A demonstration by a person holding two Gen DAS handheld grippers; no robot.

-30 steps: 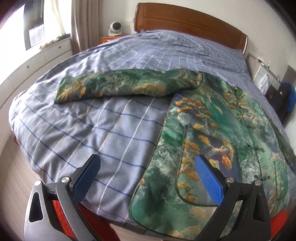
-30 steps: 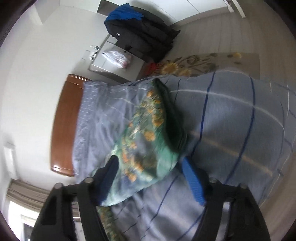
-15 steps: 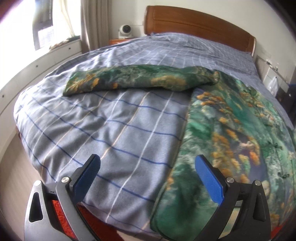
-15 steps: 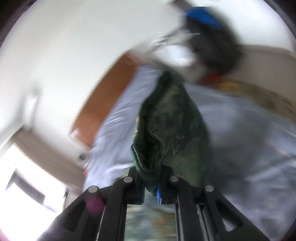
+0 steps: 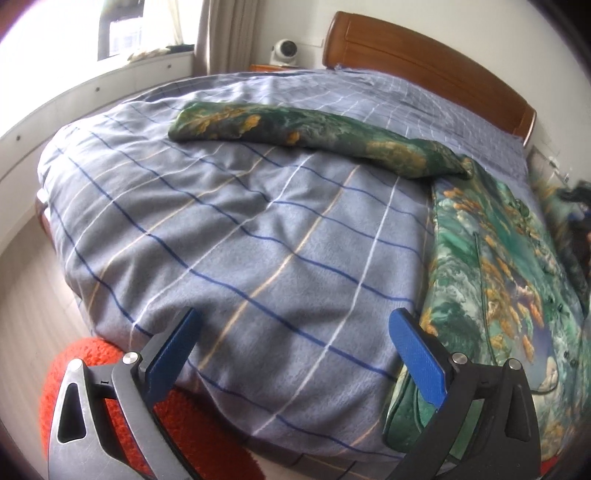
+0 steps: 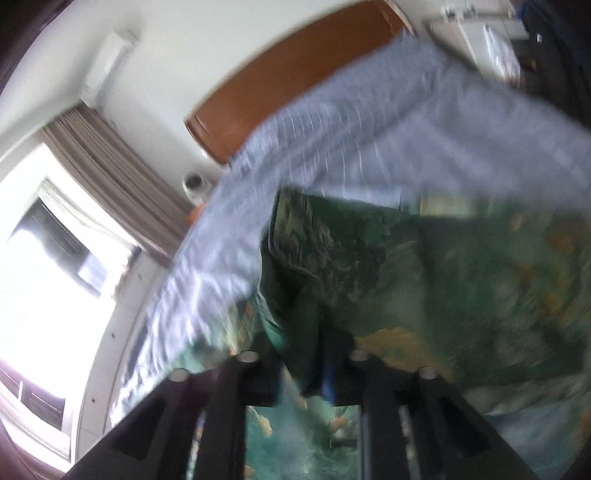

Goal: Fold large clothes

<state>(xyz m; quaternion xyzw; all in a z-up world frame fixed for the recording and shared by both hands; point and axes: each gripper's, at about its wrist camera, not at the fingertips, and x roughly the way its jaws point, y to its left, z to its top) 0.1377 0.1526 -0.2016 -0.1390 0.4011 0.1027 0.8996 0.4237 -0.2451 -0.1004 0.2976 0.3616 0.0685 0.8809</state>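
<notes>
A green jacket (image 5: 495,266) with orange and gold print lies on the blue checked bedspread (image 5: 240,229). One sleeve (image 5: 310,129) stretches out flat to the left across the bed. My left gripper (image 5: 293,343) is open and empty, above the foot edge of the bed, just left of the jacket's hem. My right gripper (image 6: 303,365) is shut on a fold of the jacket (image 6: 424,280) and holds it lifted over the jacket's body. The right wrist view is blurred.
A wooden headboard (image 5: 424,62) stands at the far end. A small white camera (image 5: 284,50) sits on a bedside stand. A window (image 5: 122,29) and white cabinets are at the left. An orange-red mat (image 5: 92,369) lies on the floor below the bed's foot.
My right gripper closed on the jacket's right side and lifted it, swinging it over the jacket. My left gripper moved left along the foot of the bed, still open.
</notes>
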